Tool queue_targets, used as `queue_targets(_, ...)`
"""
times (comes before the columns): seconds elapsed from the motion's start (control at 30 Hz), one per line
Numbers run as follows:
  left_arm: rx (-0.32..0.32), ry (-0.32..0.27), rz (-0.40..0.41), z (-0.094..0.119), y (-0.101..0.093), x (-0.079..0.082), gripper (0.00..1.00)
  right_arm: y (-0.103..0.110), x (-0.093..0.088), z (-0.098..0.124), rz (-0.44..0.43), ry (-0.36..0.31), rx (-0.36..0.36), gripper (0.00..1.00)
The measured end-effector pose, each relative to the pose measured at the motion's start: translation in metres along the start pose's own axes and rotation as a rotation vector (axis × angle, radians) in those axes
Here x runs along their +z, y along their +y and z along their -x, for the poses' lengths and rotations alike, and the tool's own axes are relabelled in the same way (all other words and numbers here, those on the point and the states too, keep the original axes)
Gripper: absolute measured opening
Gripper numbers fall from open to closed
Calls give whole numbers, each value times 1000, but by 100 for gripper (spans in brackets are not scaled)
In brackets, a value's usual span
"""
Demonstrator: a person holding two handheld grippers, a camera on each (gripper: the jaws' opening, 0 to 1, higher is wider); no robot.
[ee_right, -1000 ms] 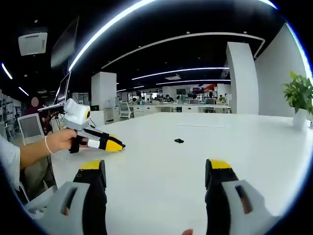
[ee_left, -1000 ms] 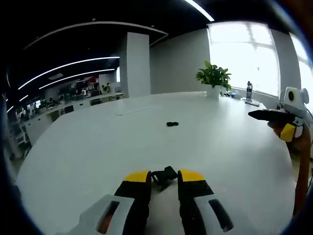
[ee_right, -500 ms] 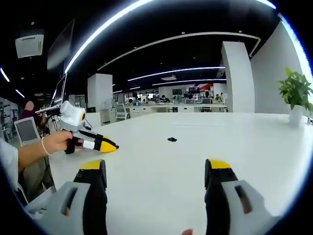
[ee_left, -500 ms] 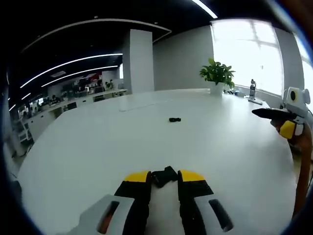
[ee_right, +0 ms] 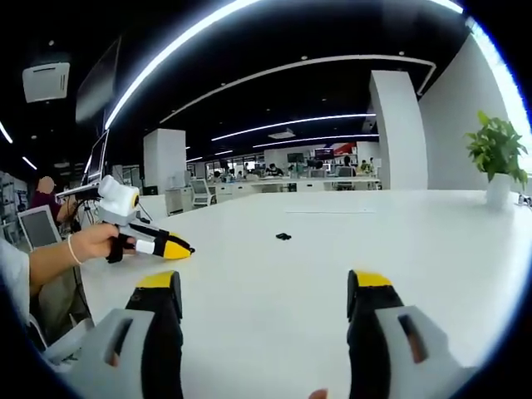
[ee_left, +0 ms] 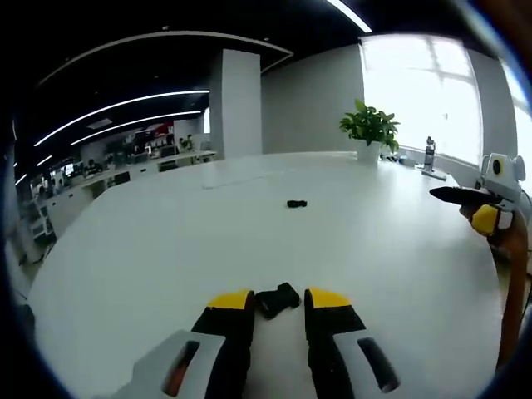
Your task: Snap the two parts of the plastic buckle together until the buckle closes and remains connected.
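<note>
One black buckle part (ee_left: 277, 299) sits between the yellow tips of my left gripper (ee_left: 278, 301), which is shut on it just above the white table (ee_left: 150, 249). The other black buckle part (ee_left: 297, 203) lies alone near the middle of the table, well beyond the left gripper; it is the small dark piece (ee_right: 283, 237) in the right gripper view. My right gripper (ee_right: 264, 283) stands wide open over the table with nothing between its jaws. From the left gripper view the right gripper (ee_left: 465, 206) hangs at the far right. A person's hand holds the left gripper (ee_right: 179, 247) at the table's left edge.
A potted plant (ee_left: 370, 129) and a bottle (ee_left: 429, 154) stand at the table's far side by the window. The same plant (ee_right: 496, 150) is at the right of the right gripper view. Office desks, chairs and people lie beyond the table's far edge.
Both cameras have shifted slightly. The left gripper still holds its buckle part in the same place between its jaws. The right gripper stays open.
</note>
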State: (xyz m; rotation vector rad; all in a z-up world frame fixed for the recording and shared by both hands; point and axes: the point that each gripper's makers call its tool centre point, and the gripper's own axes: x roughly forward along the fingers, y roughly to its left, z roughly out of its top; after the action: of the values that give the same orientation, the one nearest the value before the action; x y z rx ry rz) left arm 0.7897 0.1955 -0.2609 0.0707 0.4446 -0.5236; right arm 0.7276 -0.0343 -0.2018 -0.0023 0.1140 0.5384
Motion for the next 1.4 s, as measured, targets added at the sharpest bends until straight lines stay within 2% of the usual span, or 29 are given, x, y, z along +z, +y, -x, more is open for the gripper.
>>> queue_targets(0.27, -8, 2, -5, 0, 0, 0, 29, 1, 0, 1, 12, 3, -1, 82)
queue_targets(0.53, -27, -14, 1, 3, -1, 5, 30, 7, 3, -4, 29, 14, 10, 82)
queue_targets(0.7, -28, -17, 1, 5, 1, 7, 30, 10, 10, -17, 37, 13, 26, 82)
queue_targets(0.83, -24, -23, -1, 10, 5, 8, 30, 17, 9, -29, 57, 35, 57, 82)
queue_targets(1.13, -34, -53, 11, 20, 10, 7, 30, 20, 22, -56, 101, 52, 71, 81)
queue_targets(1.3, -43, -59, 16, 25, 9, 4, 29, 22, 27, -63, 133, 61, 72, 81)
queue_targets(1.4, -46, -71, 21, 29, 8, 4, 29, 26, 29, -67, 126, 58, 108, 81)
